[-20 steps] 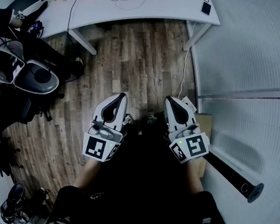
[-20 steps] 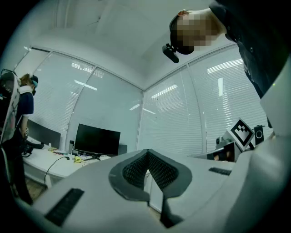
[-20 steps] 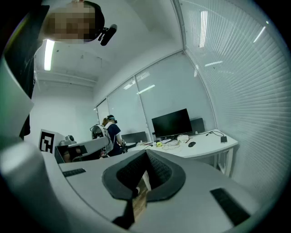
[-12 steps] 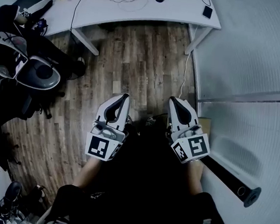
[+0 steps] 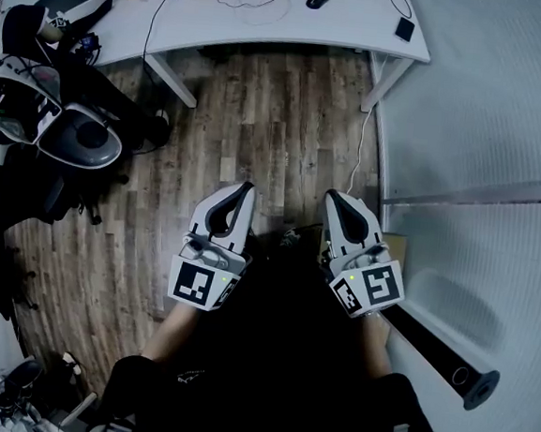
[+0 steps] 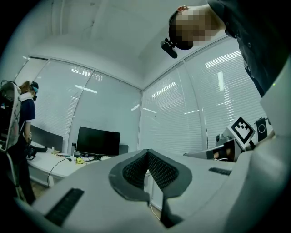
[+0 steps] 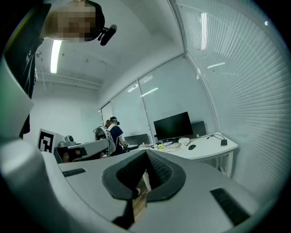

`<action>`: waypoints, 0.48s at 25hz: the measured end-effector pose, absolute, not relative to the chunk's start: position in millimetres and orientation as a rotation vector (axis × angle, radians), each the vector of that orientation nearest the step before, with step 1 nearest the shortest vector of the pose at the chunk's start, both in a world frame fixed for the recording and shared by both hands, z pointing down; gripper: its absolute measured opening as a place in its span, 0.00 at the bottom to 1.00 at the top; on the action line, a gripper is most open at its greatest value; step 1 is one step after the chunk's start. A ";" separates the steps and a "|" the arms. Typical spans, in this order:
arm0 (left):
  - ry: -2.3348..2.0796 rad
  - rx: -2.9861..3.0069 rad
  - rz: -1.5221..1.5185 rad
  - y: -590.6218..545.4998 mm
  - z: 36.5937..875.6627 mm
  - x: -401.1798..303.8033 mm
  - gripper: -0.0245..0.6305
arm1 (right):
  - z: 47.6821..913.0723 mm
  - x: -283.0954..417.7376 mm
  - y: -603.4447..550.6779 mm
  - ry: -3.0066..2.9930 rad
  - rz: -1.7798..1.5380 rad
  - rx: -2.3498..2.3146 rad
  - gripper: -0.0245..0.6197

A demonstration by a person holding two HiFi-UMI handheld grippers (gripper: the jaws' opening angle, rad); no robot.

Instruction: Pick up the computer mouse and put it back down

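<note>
Holding a white plastic left gripper (image 5: 245,190) and a matching white right gripper (image 5: 333,198) side by side over a brown wood-plank floor (image 5: 260,125), aiming both roughly level at a curved white desk (image 5: 296,26) well ahead.

Finding the small black computer mouse (image 5: 318,0) lying on that desk, near a dark flat phone (image 5: 405,28) by the right edge, well apart from both grippers and touched by neither.

Seeing from the head view alone the floor layout and the marker cubes on the grippers' rear ends.

Looking along the left gripper (image 6: 146,157) in its own view: dark ribbed pads clenched together at the tips, grasping nothing. Picking out a black flat monitor (image 6: 98,142) beyond, and a second person (image 6: 25,113) standing at the far left, but no clear mouse.

Looking along the right gripper (image 7: 144,169) in its view: pads likewise pressed together at the tips, holding nothing. Catching here the mouse (image 7: 192,147), the phone (image 7: 223,142), the monitor (image 7: 173,126) and the second person (image 7: 113,129) beyond the desk (image 7: 213,151).
</note>
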State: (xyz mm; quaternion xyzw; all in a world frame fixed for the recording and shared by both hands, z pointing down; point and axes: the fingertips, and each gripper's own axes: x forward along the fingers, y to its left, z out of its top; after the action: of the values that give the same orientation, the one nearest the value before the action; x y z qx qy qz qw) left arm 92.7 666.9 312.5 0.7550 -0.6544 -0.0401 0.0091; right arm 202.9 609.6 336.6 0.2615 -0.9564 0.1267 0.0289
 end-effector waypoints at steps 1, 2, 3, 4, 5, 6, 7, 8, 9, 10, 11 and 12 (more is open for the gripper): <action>-2.049 2.356 -0.125 666.2 312.6 94.6 0.05 | 337.0 205.2 608.5 -2.954 0.399 0.811 0.04; -2.055 2.353 -0.125 666.1 313.3 96.5 0.05 | 338.0 207.8 607.9 -2.955 0.405 0.815 0.04; -2.062 2.348 -0.126 666.7 314.4 98.5 0.05 | 339.2 210.5 607.9 -2.955 0.406 0.816 0.04; -2.068 2.343 -0.128 667.6 315.9 100.8 0.05 | 340.5 213.4 608.2 -2.955 0.404 0.816 0.04; -2.074 2.338 -0.128 668.6 317.6 103.3 0.05 | 341.9 216.4 608.6 -2.955 0.400 0.815 0.04; -2.078 2.333 -0.127 669.8 319.7 105.9 0.05 | 343.2 219.3 609.2 -2.955 0.397 0.813 0.04; -2.080 2.328 -0.125 671.0 321.9 108.0 0.05 | 344.5 221.9 609.5 -2.956 0.396 0.812 0.04; -2.081 2.324 -0.121 671.3 323.8 109.0 0.05 | 345.6 223.6 608.9 -2.956 0.397 0.814 0.04; -2.082 2.321 -0.117 670.2 325.2 108.8 0.05 | 346.2 224.0 606.8 -2.955 0.399 0.816 0.04; -2.081 2.321 -0.114 667.4 326.0 107.6 0.05 | 346.5 223.4 603.4 -2.954 0.400 0.820 0.04; -2.079 2.322 -0.113 663.7 326.3 105.9 0.05 | 346.6 222.1 599.3 -2.951 0.401 0.825 0.04; -2.076 2.325 -0.114 659.5 326.3 104.1 0.05 | 346.5 220.6 595.1 -2.949 0.400 0.830 0.04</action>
State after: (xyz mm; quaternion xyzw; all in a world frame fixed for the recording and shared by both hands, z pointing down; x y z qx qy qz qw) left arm 104.1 659.5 326.3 0.7452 -0.6657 -0.0365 0.0113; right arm 220.6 595.1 346.5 0.2687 -0.9541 0.1295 0.0261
